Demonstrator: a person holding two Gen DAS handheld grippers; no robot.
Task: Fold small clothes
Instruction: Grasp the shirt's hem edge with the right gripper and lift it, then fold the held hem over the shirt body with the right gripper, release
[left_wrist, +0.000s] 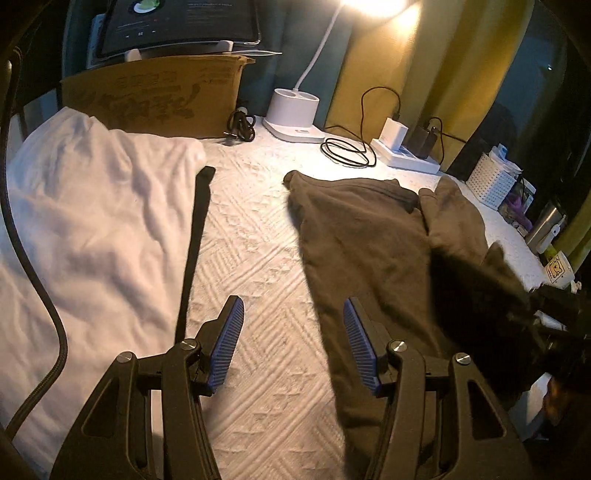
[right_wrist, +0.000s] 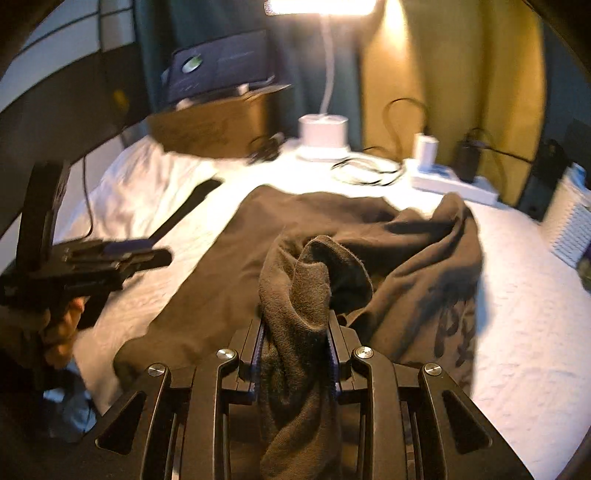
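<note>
right gripper (right_wrist: 295, 332) clamps brown garment (right_wrist: 229, 258), right view only | left gripper (left_wrist: 293, 343) open, empty

Both wrist cams look steeply down, close over bed (left_wrist: 258, 258); share lamp (right_wrist: 323, 138).

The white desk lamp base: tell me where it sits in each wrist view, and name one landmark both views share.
Left wrist view: the white desk lamp base stands at upper centre, right of the cardboard box, behind the brown garment.
Right wrist view: the lamp base is at top centre, blurred, beyond the garment.
Shared landmark: the white power strip, right of the base in both.
</note>
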